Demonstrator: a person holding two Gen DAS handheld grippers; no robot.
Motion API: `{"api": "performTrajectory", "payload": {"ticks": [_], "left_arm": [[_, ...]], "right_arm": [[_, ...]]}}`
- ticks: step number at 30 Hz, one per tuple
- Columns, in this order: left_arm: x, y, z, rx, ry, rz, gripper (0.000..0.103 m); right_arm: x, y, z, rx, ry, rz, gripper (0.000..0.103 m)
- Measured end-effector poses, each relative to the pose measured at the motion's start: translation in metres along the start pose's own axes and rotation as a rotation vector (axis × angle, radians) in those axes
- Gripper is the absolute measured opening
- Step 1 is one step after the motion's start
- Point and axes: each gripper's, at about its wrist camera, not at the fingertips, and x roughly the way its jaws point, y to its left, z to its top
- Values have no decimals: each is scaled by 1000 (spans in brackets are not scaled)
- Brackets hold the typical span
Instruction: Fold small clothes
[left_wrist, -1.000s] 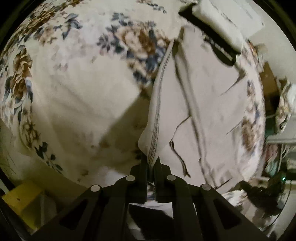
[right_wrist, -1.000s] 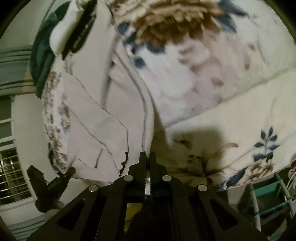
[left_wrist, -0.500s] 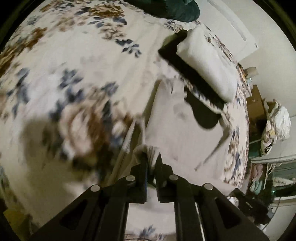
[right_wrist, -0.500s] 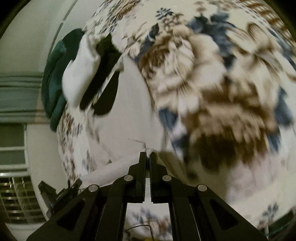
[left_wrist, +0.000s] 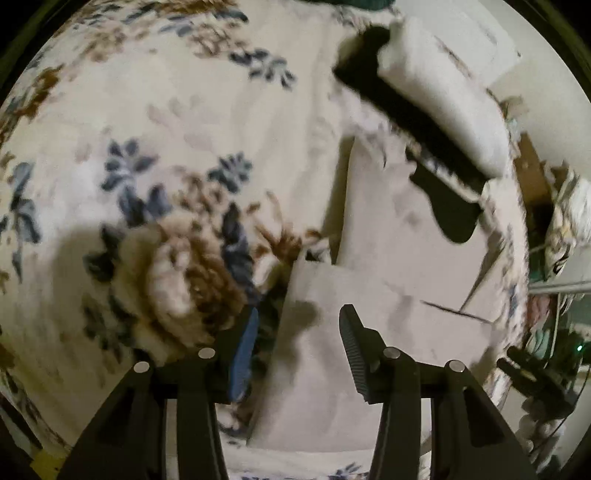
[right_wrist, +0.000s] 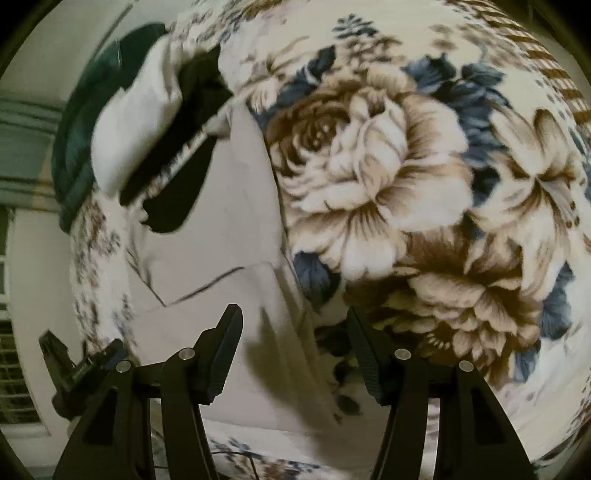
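A pale grey-white garment (left_wrist: 388, 295) lies folded over on the floral bedspread (left_wrist: 166, 147); its near flap covers the far part. My left gripper (left_wrist: 299, 325) is open and empty just above the flap's left edge. In the right wrist view the same garment (right_wrist: 221, 229) lies left of centre, and my right gripper (right_wrist: 295, 325) is open and empty above its right edge.
A stack of folded white and black clothes (left_wrist: 436, 99) lies beyond the garment; it also shows in the right wrist view (right_wrist: 147, 122), with a dark green item (right_wrist: 77, 147) behind it. The other gripper (left_wrist: 532, 373) shows at the right. Clutter stands past the bed's edge.
Both grippers carried the garment's edge forward over the rest, laid it down, and opened. The garment now lies folded and free of both.
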Motion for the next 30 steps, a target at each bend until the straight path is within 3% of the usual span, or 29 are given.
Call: {"api": "performTrajectory", "payload": {"ticks": [2,4,5,6,8,14,19,22,23,24,26,30], "left_arm": [[10,-8,-1,44,-9,15,40],[18,-19,-2,94,-25,28,21],[22,-22,-2,107,-23,32,7],[24,-26,-2,117,-27,46,7],[22,-29,-1,123,-52,49,5],[14,-26,11,121,-91,52,4],[30,-2,31,24,-2,26,5],[16,-7,43,51,-21,7,15],[11,-12,48,67,-32,-1,28],[7,-18,54,85,-48,-10,45],[4,-32,70,128,-85,-10,57],[19,-64,109,213,-103,-10,57]], "right_arm": [[11,3,3,-10,11,-7,61],[18,8,6,-31,10,0,58],[20,13,7,-50,1,-3,44],[22,17,7,-65,-10,-18,17],[23,20,9,-64,-29,-40,4],[4,16,14,-13,-135,-96,3],[30,1,23,34,-32,-138,3],[28,-2,31,65,-3,-122,24],[23,-2,35,74,-9,-114,45],[18,0,39,79,-21,-107,59],[8,9,53,61,-60,-102,61],[9,36,90,7,-86,-115,66]]}}
